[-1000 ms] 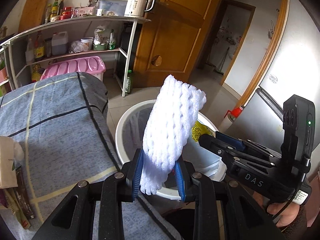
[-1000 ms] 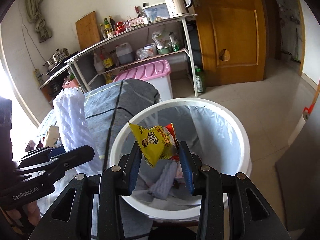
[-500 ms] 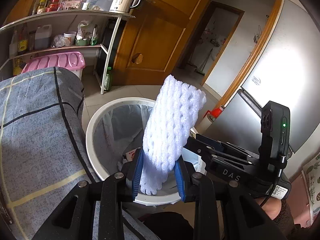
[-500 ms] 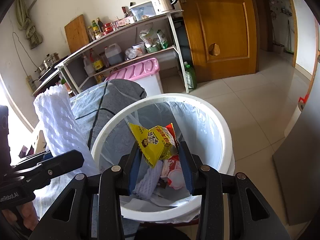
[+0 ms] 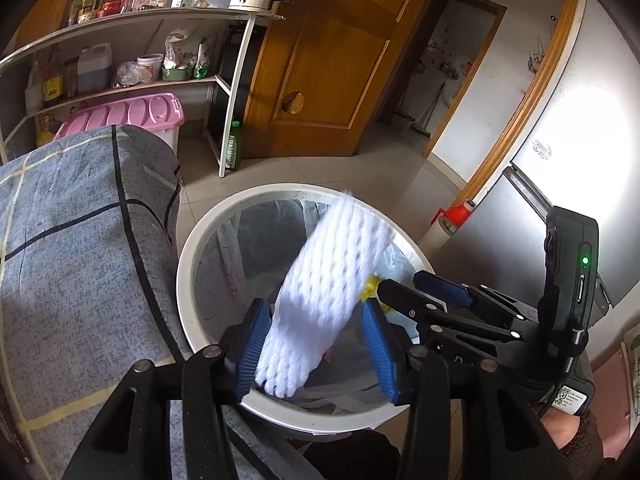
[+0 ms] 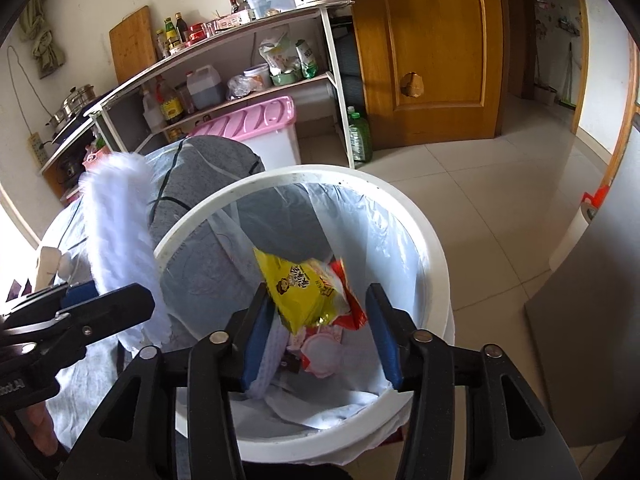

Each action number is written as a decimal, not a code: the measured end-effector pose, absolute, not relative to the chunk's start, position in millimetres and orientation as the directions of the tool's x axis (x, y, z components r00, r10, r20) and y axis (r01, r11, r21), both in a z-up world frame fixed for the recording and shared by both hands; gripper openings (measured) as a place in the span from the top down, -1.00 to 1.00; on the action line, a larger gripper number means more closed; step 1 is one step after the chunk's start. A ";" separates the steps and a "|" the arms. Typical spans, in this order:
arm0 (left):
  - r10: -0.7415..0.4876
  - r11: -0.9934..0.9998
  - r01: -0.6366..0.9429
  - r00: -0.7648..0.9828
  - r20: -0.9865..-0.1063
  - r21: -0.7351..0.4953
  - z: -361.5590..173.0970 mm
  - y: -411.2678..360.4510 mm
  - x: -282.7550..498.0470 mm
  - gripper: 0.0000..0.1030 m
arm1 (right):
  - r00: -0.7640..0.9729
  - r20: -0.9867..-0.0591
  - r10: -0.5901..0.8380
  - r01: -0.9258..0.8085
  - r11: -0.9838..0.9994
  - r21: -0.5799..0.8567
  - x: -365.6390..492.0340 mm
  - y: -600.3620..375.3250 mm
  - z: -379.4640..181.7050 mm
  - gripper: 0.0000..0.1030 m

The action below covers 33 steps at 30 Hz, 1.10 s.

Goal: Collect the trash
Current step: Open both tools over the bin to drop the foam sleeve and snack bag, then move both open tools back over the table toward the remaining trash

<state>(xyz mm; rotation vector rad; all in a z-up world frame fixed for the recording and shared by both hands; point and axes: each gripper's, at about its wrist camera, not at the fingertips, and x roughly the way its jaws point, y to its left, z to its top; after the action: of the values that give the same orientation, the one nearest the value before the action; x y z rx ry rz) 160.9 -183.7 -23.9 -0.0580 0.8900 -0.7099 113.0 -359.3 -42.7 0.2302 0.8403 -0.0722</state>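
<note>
Blue-padded jaws of the left gripper [image 5: 316, 344] are spreading apart over the white trash bin [image 5: 188, 264], and the white foam net sleeve [image 5: 328, 300] between them is blurred and tilted toward the right pad; it lies against the left pad while a gap shows on the other side, so nothing is clamped. The sleeve's lower end sits just above the bin's near rim, its upper end leaning over the bin's mouth.

The right gripper [image 6: 320, 320] is likewise parting its jaws above the same bin [image 6: 432, 248]. A yellow snack wrapper [image 6: 304, 288] hangs between the pads, its left edge touching the left pad, clear of the right one, so the grip is released. Below it, inside the bin's clear liner bag [image 6: 372, 232], lie a red-and-white packet and other scraps.

Left of the bin stands a table under a grey checked cloth [image 5: 72, 240], its edge touching the bin's rim. Beyond the bin are a pink-lidded storage box [image 6: 256, 124], a white shelf rack [image 6: 328, 64] with bottles and a kettle, and a wooden door [image 6: 424, 52]. To the bin's right, a grey refrigerator [image 5: 568, 184].
</note>
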 end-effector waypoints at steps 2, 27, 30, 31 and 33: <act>-0.587 0.775 0.540 0.424 -0.690 -0.328 -23.2 -182.3 161.6 -0.04 | 0.671 -0.741 0.025 0.155 0.973 0.173 111.4 -359.6 -41.7 -0.11; -0.473 0.879 0.375 0.611 -0.635 -0.295 13.1 -66.4 122.0 -0.05 | 0.733 -0.669 0.125 0.053 0.970 0.239 92.5 -301.5 -3.6 -0.15; -0.444 0.896 0.327 0.642 -0.625 -0.300 14.6 -39.6 116.9 -0.05 | 0.731 -0.663 0.160 0.006 0.971 0.241 93.7 -278.7 0.6 -0.15; -0.435 0.901 0.312 0.649 -0.624 -0.303 14.3 -31.4 114.7 -0.05 | 0.729 -0.663 0.170 -0.009 0.971 0.239 94.5 -271.1 1.1 -0.15; -0.409 0.912 0.278 0.666 -0.624 -0.300 13.8 -13.8 111.6 -0.05 | 0.724 -0.663 0.190 -0.035 0.970 0.240 95.8 -256.7 1.4 -0.15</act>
<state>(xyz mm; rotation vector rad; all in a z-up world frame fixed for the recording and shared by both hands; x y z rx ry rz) 111.6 -13.8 13.8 -0.1854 0.7476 -0.3902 95.8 -256.7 1.4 0.2173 0.7518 0.1253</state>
